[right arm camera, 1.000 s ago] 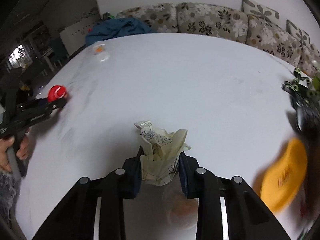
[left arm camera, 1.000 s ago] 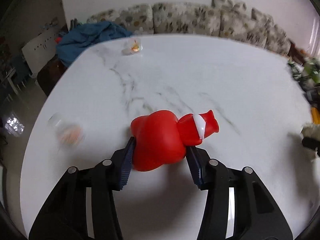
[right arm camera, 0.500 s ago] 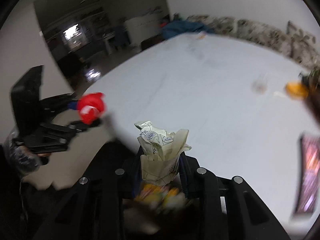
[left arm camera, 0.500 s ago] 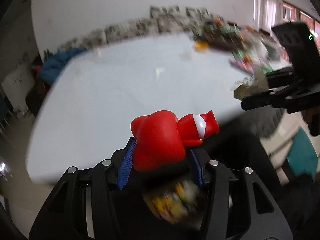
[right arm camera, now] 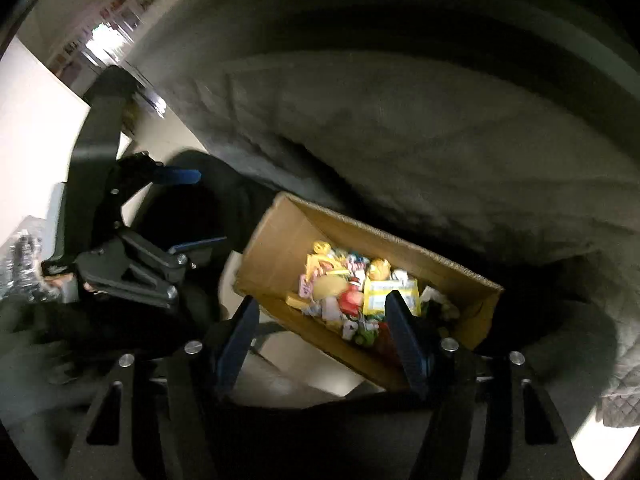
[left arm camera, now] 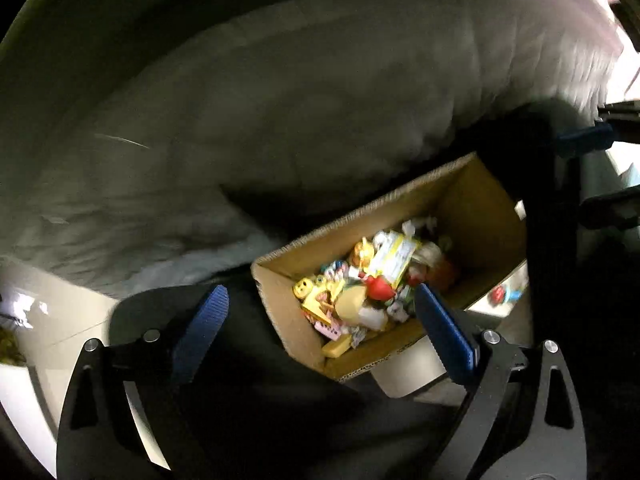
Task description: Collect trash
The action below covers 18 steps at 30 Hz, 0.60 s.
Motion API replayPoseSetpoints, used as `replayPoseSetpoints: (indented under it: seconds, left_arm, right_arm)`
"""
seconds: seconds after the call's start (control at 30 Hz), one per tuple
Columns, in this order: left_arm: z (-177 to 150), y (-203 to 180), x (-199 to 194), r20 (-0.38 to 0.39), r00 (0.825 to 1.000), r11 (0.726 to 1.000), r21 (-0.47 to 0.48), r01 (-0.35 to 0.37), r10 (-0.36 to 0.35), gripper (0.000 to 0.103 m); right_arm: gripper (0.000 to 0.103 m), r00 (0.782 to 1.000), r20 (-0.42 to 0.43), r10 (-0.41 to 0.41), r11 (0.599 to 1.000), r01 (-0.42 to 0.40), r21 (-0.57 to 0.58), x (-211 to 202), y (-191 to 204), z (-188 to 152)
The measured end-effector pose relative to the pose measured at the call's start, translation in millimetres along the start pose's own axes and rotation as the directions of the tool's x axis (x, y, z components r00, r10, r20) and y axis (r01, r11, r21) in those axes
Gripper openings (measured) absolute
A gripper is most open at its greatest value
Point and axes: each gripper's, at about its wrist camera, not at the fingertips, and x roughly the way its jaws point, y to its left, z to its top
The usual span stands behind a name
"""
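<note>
An open cardboard box (left arm camera: 472, 200) holds several colourful bits of trash. The red toy (left arm camera: 378, 286) lies among them, with a pale beige wad (left arm camera: 352, 300) beside it. My left gripper (left arm camera: 320, 296) hovers over the box, its jaws opening with nothing between the blue pads. In the right wrist view the box (right arm camera: 280, 240) sits below my right gripper (right arm camera: 322, 300), whose jaws are also opening and hold nothing. The red toy (right arm camera: 352, 300) and the beige wad (right arm camera: 328, 286) show in the pile there. The left gripper (right arm camera: 192, 208) appears at the left, the right gripper (left arm camera: 596, 176) at the far right.
A grey quilted cover (left arm camera: 280, 120) hangs behind the box (right arm camera: 440, 140). A white round object (left arm camera: 404, 372) sits under the box's near corner. Pale floor (left arm camera: 60, 320) shows at the left. A person's hand (right arm camera: 56, 280) holds the left gripper's handle.
Both grippers left the white table and came down over the cardboard box. The left jaws let go of the red toy, the right jaws let go of the crumpled paper.
</note>
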Motion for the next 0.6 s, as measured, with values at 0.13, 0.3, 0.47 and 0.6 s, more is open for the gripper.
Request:
replayPoseSetpoints:
  seconds: [0.13, 0.3, 0.47, 0.6]
  left_arm:
    - [15.8, 27.7, -110.7, 0.217, 0.972, 0.991, -0.075, 0.112, -0.094, 0.092]
    - [88.8, 64.5, -212.6, 0.51, 0.856, 0.989, -0.147, -0.01, 0.084, 0.096]
    - [185.3, 102.7, -212.3, 0.589, 0.782, 0.946, -0.323, -0.004, 0.204, 0.096]
    - [243.8, 121.7, -159.9, 0.5, 0.803, 0.893, -0.441, -0.087, 0.325, 0.096]
  right_arm:
    - [0.089, 0.975, 0.22, 0.0, 0.997, 0.017, -0.077, -109.3, 25.1, 34.9]
    - [0.098, 0.838, 0.512, -0.189, 0.977, 0.214, 0.012, -199.2, 8.2, 125.5]
    - [0.098, 0.716, 0.596, -0.364, 0.93, 0.315, 0.189, -195.2, -24.7, 216.5]
    - [0.098, 0.739, 0.539, -0.404, 0.912, 0.278, 0.303, -148.3, -59.4, 271.0]
